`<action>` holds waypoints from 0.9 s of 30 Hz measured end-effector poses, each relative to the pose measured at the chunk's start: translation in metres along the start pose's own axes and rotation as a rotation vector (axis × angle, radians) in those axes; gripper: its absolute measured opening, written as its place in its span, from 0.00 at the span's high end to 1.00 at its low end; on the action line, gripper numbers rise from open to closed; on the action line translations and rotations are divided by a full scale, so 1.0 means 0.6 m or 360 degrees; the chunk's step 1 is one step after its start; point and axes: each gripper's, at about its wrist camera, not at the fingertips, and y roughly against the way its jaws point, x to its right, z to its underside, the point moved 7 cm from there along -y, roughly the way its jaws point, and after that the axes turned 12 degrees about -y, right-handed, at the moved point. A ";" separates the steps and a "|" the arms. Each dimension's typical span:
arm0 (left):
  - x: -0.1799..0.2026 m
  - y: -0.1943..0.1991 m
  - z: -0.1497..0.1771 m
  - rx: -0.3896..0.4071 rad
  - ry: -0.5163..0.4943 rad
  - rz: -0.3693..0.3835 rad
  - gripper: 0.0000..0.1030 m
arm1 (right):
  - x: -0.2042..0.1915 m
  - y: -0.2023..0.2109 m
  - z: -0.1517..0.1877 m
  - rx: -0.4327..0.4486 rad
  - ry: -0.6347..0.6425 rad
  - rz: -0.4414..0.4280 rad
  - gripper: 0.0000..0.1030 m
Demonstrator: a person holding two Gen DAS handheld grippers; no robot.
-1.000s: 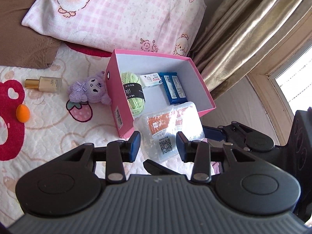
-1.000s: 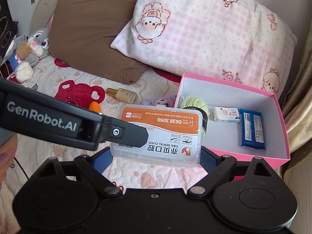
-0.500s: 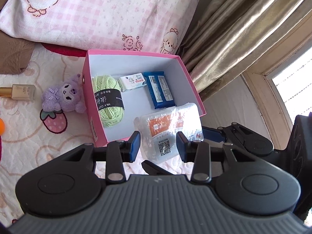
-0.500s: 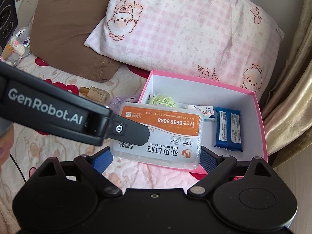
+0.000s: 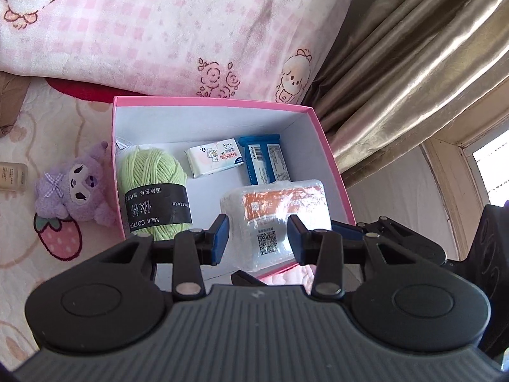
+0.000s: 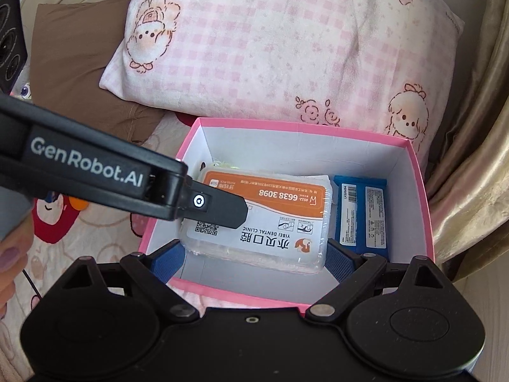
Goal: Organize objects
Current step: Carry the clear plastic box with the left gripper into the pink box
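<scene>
Our right gripper (image 6: 254, 254) is clamped on the floss pack (image 6: 264, 219), held over the pink box (image 6: 423, 191). Our left gripper (image 5: 257, 238) has its fingers apart, empty, near the pack. Only the left view shows the green yarn (image 5: 149, 175), tissue packet (image 5: 214, 157) and purple plush toy (image 5: 74, 191); the right view hides them behind the pack and the left gripper.
</scene>
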 end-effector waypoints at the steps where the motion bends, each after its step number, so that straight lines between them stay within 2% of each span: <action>1: -0.006 -0.011 -0.003 -0.0001 0.0016 -0.0017 0.63 | 0.003 -0.011 0.000 -0.0020 0.0008 -0.0011 0.07; 7: -0.028 -0.091 0.005 -0.0109 0.0136 0.0055 0.63 | 0.041 -0.082 -0.007 -0.0106 -0.0023 0.0020 0.07; 15: -0.040 -0.179 0.024 -0.0170 0.0155 0.0025 0.64 | 0.097 -0.171 -0.010 -0.0323 -0.0134 0.0015 0.08; 20: -0.044 -0.203 0.015 -0.0203 0.0125 -0.0035 0.64 | 0.108 -0.198 -0.009 -0.0385 -0.0144 0.0013 0.08; 24: -0.049 -0.206 0.004 -0.0199 0.0095 -0.0091 0.67 | 0.107 -0.205 -0.011 -0.0486 -0.0143 -0.0018 0.08; 27: -0.052 -0.209 0.005 -0.0214 0.0104 -0.0075 0.69 | 0.110 -0.206 -0.010 -0.0500 -0.0121 -0.0022 0.08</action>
